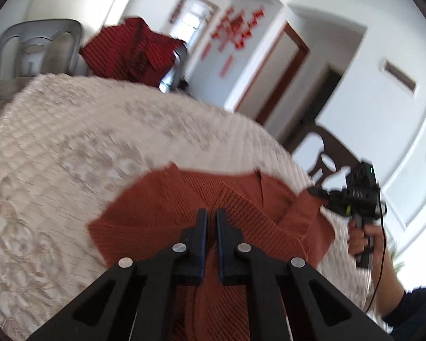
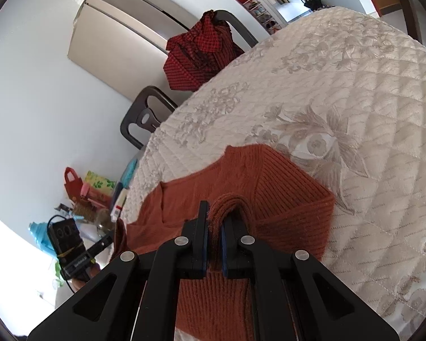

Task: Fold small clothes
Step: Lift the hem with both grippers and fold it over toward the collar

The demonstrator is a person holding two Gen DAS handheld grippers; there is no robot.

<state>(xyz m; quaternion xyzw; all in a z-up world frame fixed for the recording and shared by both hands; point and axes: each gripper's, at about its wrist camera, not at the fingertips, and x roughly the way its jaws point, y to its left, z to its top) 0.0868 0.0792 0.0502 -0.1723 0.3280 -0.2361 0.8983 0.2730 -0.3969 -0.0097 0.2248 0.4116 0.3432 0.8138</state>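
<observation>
Quilted cream bedspread (image 1: 71,147) is carrying the rust knit sweater (image 1: 162,216) at its near edge; blur is obscuring detail in the left wrist view. Left gripper (image 1: 211,216) is nearly closed, jaws a sliver apart; whether fabric is caught, I cannot tell. Right wrist view: right gripper (image 2: 213,213) is pinching a bunched sweater fold (image 2: 225,201). Risk: the thick roll could be slipping free, skewing the fold.

Both wrist views look closely down over the rust-orange ribbed knit sweater (image 1: 184,199) (image 2: 284,199) on the cream quilted tablecloth (image 1: 71,147) (image 2: 355,99), facing from opposite sides.
</observation>
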